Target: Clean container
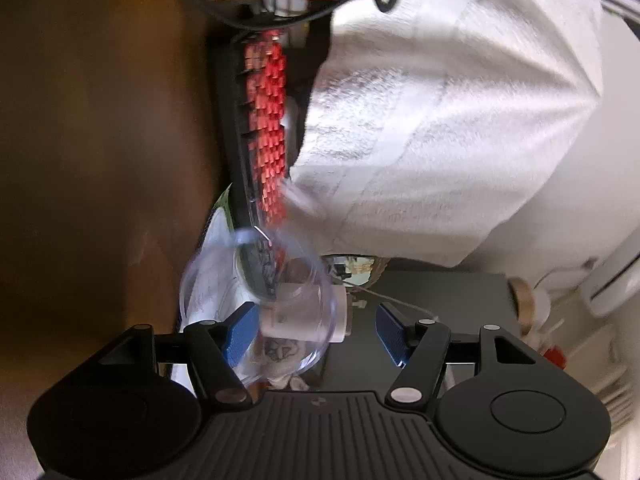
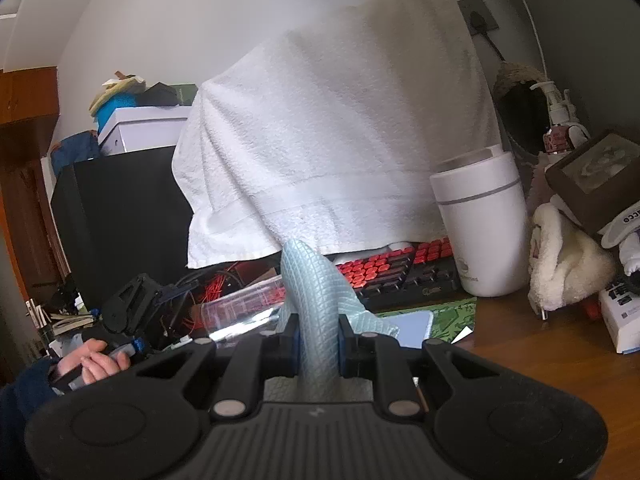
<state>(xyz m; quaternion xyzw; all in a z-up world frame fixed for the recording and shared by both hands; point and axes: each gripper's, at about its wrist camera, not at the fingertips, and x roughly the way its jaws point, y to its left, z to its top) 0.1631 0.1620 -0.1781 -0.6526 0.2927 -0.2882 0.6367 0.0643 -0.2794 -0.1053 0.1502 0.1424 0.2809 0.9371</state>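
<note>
My bench (image 2: 532,352) is brown wood, bare along its right side. On it lies a black keyboard (image 2: 404,276) with red keys, partly under a hanging white towel. Just right of the keyboard stands a white cylindrical humidifier (image 2: 482,224), touching the wood. Before the keyboard lies a green patterned mat (image 2: 452,316). Further right rest a fluffy cream cloth (image 2: 568,268) and a white box (image 2: 618,316).

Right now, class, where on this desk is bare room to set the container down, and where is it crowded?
Bare wood lies right of the green mat, in front of the white canister and fleece item. It is crowded behind: the red-keyed keyboard, the draped white towel, and red wires.
</note>
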